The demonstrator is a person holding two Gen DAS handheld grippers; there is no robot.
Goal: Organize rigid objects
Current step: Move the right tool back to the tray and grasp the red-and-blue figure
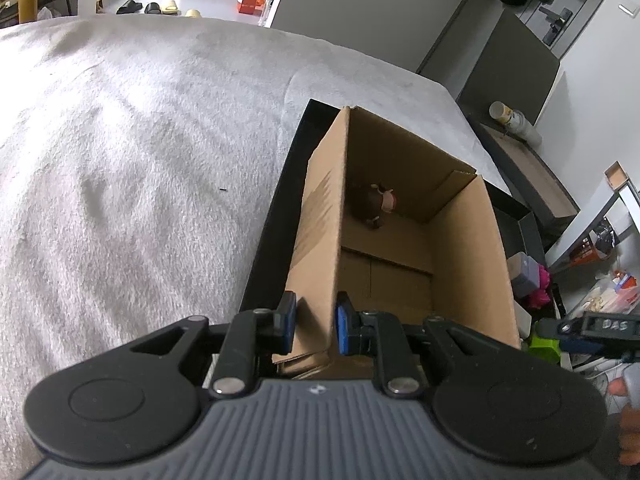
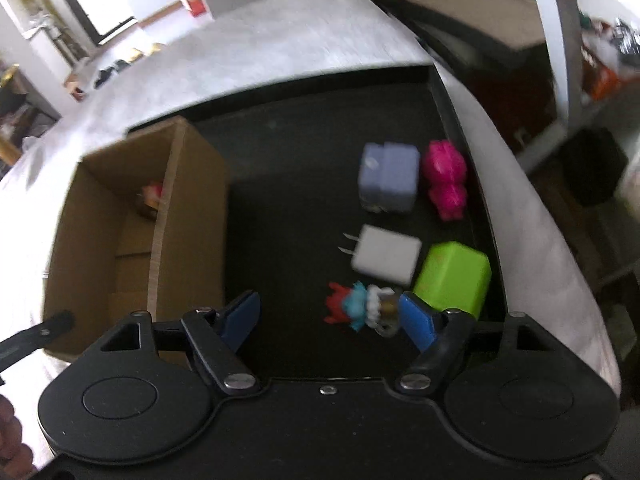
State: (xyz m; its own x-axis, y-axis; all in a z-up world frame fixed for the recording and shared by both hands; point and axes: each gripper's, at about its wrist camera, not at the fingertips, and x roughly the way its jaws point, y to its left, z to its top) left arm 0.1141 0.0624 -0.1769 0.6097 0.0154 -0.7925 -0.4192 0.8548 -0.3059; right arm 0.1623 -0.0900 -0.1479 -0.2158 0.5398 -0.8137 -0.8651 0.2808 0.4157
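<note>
My left gripper (image 1: 314,322) is shut on the near wall of an open cardboard box (image 1: 320,240), one blue pad on each side of the wall. A small brown figurine (image 1: 376,202) lies inside at the far end. The box stands in a black tray (image 1: 276,208). My right gripper (image 2: 328,316) is open above the tray (image 2: 288,184), empty. Close to its right finger (image 2: 418,320) lies a small colourful figure (image 2: 360,308). Beyond lie a white plug charger (image 2: 386,260), a green block (image 2: 454,276), a lavender block (image 2: 386,176) and a pink toy (image 2: 444,178).
The tray rests on a grey blanket-covered surface (image 1: 120,160). The cardboard box (image 2: 132,220) takes the tray's left part. To the right, off the surface edge, are shelves and clutter (image 1: 600,248) on the floor.
</note>
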